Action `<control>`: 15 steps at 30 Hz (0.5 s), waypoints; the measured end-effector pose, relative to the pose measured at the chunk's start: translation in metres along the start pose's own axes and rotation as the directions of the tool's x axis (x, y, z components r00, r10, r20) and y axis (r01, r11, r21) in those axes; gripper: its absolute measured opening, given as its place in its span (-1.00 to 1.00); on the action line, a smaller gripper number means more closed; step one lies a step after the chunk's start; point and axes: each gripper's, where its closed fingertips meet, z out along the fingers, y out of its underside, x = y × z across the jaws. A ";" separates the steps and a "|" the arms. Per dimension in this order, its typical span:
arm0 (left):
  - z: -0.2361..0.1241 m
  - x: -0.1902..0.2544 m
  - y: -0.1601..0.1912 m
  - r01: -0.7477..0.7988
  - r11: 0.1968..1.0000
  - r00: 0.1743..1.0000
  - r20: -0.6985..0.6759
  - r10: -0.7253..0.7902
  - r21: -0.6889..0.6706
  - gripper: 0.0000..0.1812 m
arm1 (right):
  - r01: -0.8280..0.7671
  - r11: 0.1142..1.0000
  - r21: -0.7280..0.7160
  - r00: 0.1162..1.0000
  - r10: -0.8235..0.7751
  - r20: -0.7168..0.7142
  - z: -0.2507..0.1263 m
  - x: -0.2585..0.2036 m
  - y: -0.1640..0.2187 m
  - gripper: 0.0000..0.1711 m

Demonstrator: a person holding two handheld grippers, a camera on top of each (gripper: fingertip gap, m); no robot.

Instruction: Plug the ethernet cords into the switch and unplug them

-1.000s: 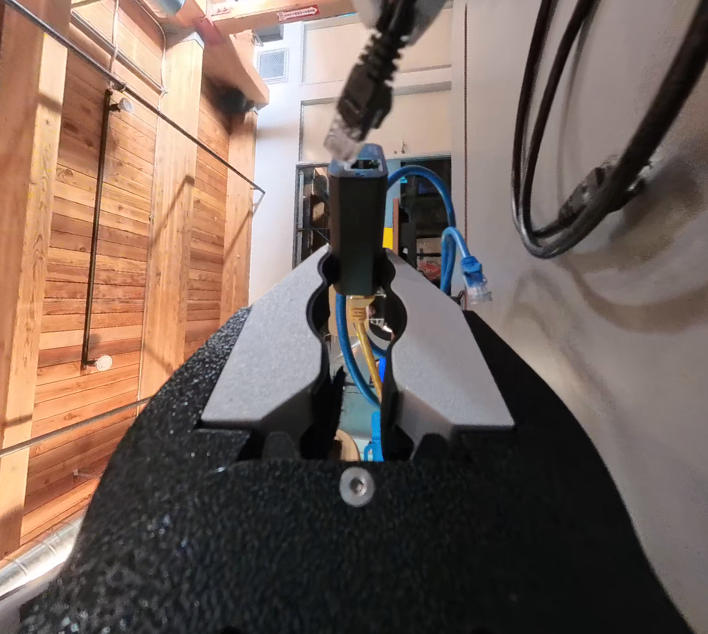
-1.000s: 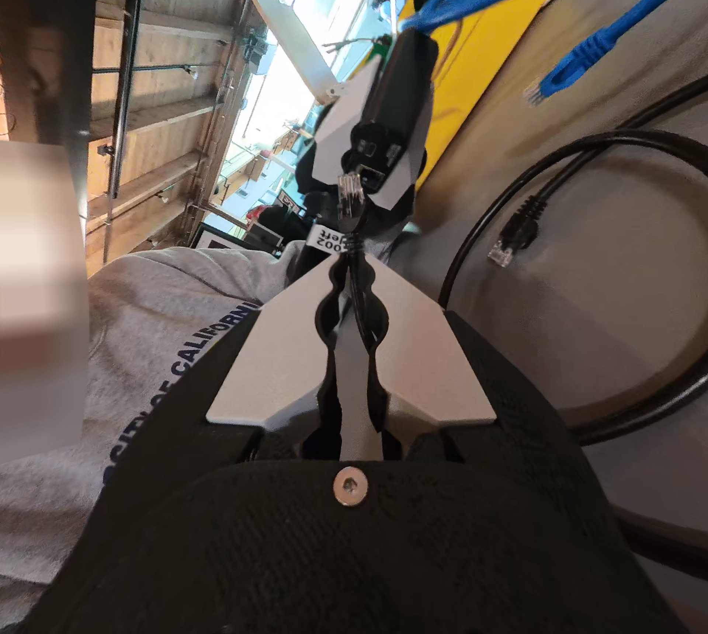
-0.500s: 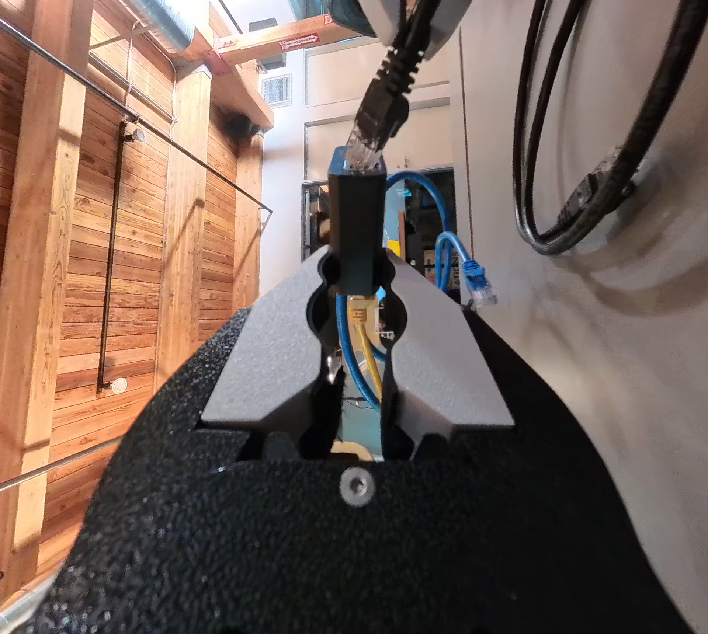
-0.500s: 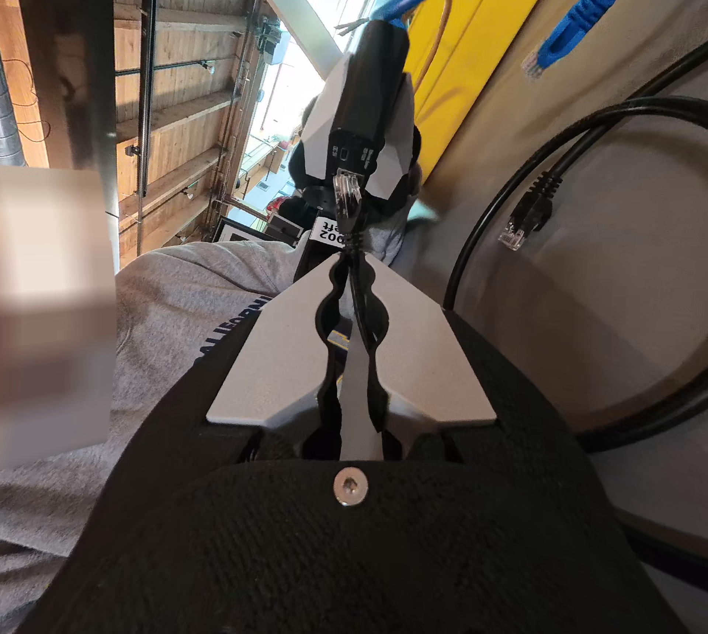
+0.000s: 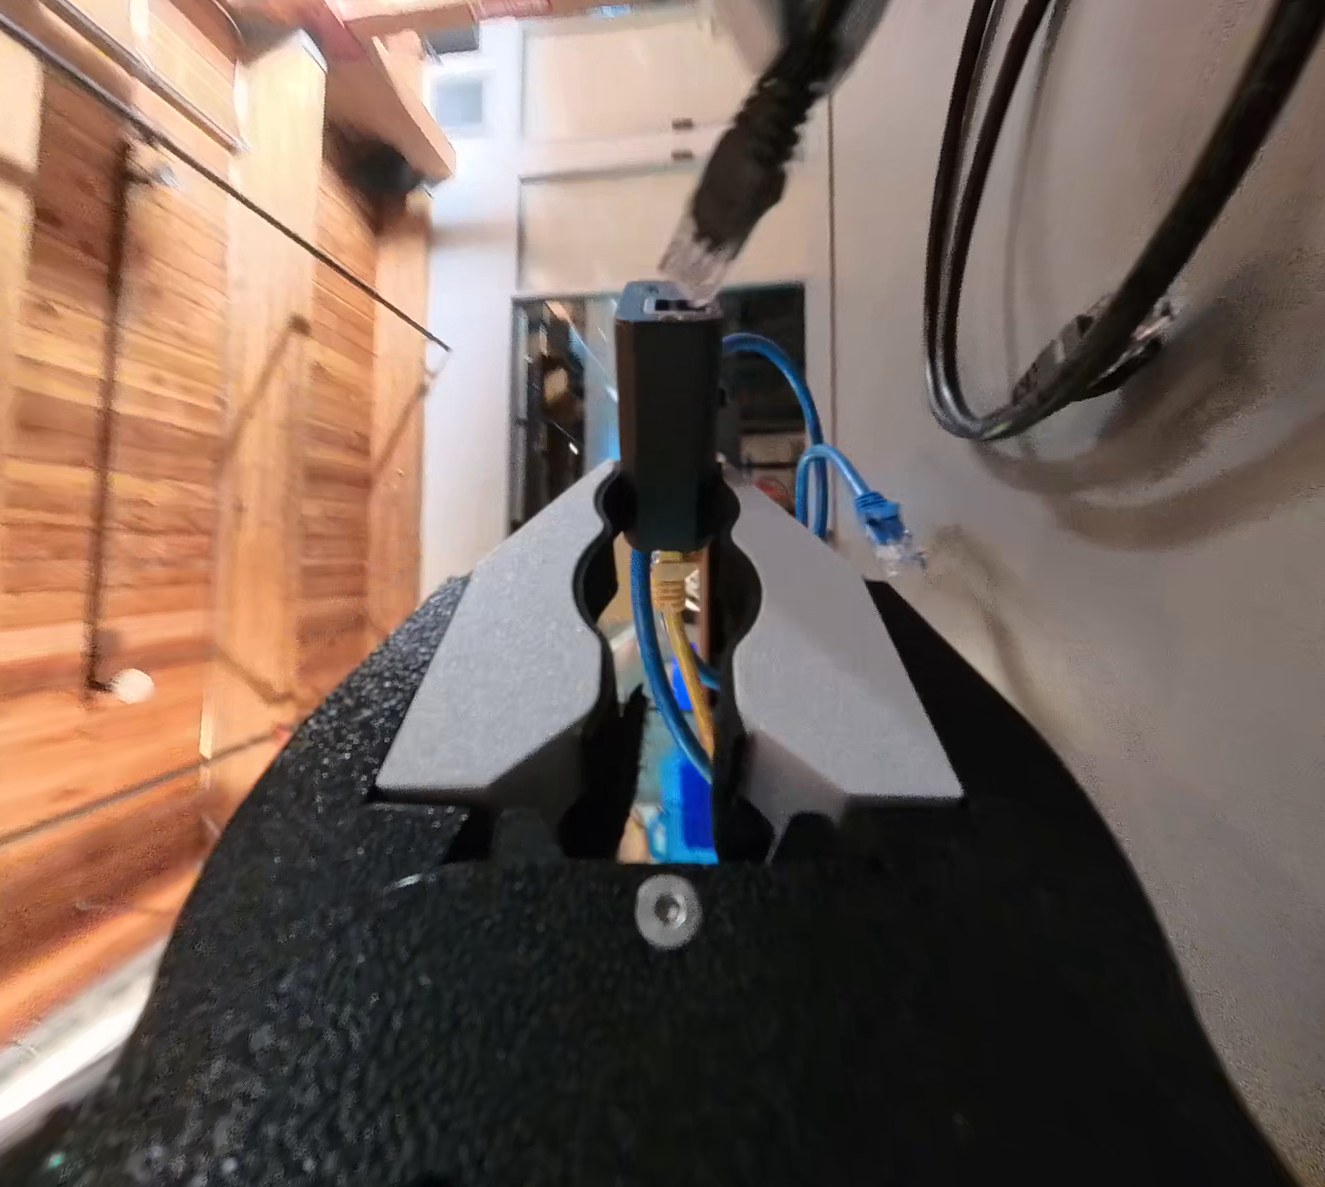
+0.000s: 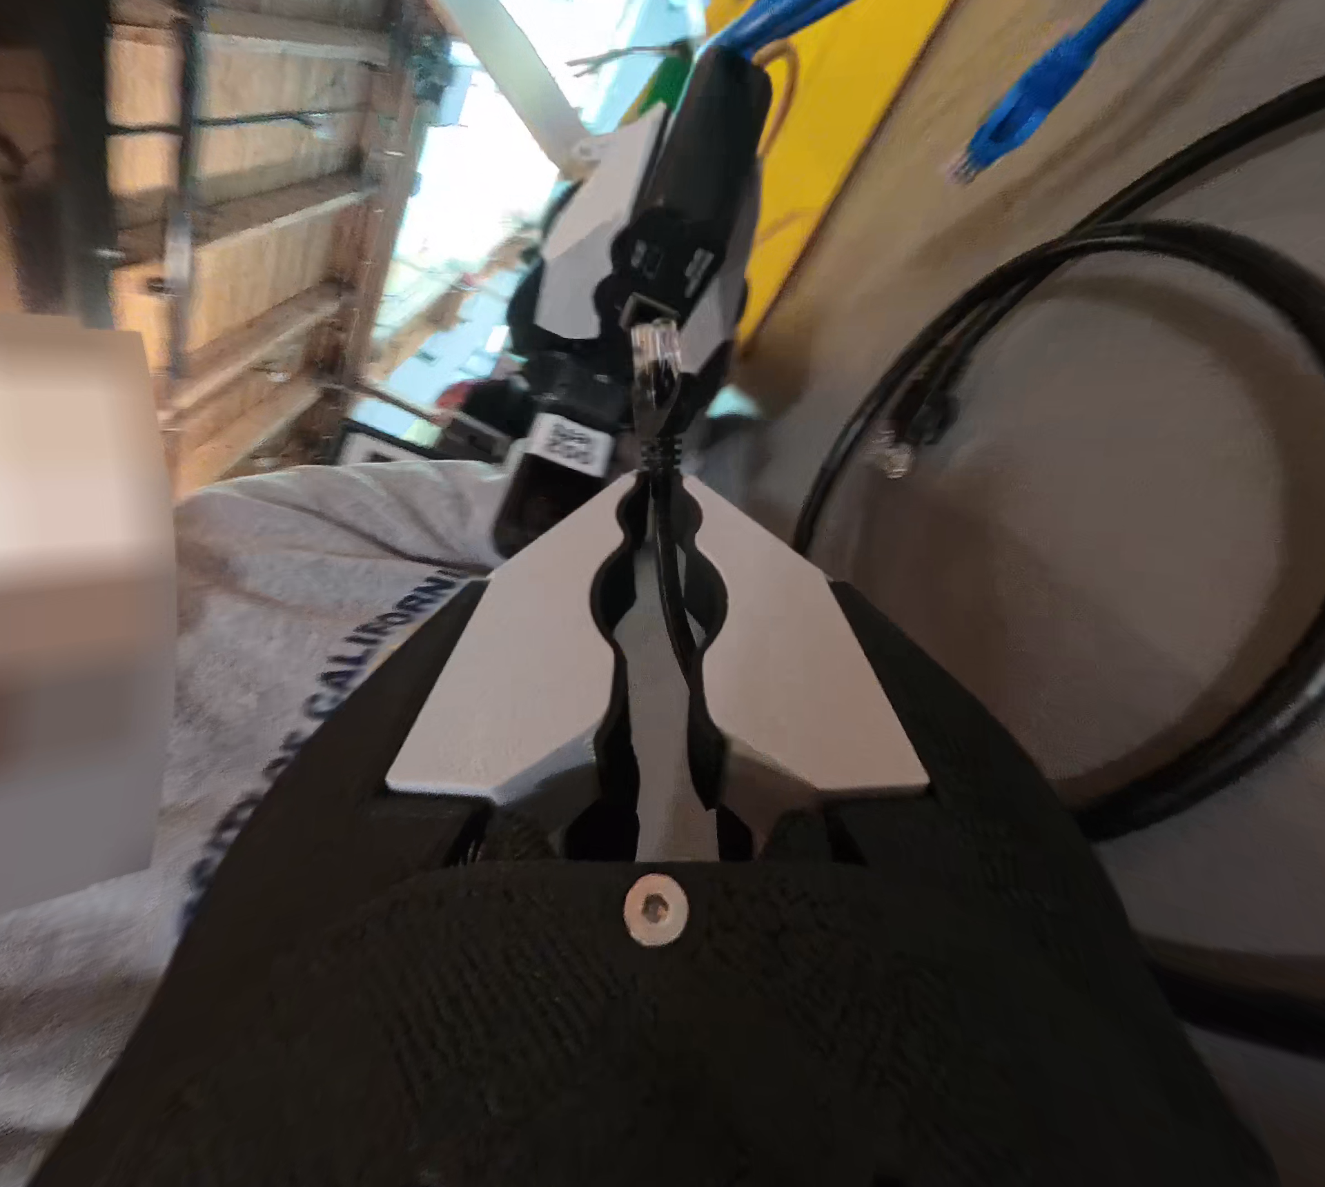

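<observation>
My left gripper [image 5: 670,511] is shut on a small black switch block [image 5: 668,414], held upright with an open port at its top. A yellow cord [image 5: 677,608] and a blue cord [image 5: 649,636] hang from its lower end. My right gripper [image 6: 663,489] is shut on a black ethernet cord [image 6: 670,586]; its clear plug [image 6: 654,357] sits right at the port of the switch [image 6: 699,199]. In the left wrist view the same plug [image 5: 699,263] touches the port's right edge, tilted. Whether it is inside the port is unclear.
A coil of black cord [image 5: 1018,321] with a loose plug lies on the grey table [image 5: 1075,686]. A loose blue plug [image 5: 885,525] lies close by. A yellow sheet [image 6: 846,149] lies on the table behind the switch. A person's grey sweatshirt [image 6: 301,579] is at the left. About 8 cm separates my left fingertips from my right.
The black plug has moved from the port's left side across to its right edge, staying at the opening. The right gripper has come closer to the switch. Both views are blurred by motion.
</observation>
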 end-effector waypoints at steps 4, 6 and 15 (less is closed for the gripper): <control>0.010 0.022 0.025 0.197 0.965 0.964 -0.142 -0.223 -0.174 -0.77 | 0.274 0.961 -0.021 0.927 -0.270 -0.262 -0.004 0.018 -0.013 -0.96; 0.011 0.032 0.030 0.343 0.905 0.893 -0.210 -0.397 -0.252 -0.76 | 0.525 0.846 -0.095 0.738 -0.508 -0.443 -0.009 0.022 -0.028 -0.97; 0.001 0.037 0.006 0.749 0.550 0.409 -0.395 -0.822 -0.368 -0.76 | 0.366 -0.137 -0.921 -0.819 -0.516 -0.249 -0.044 -0.020 -0.091 -0.96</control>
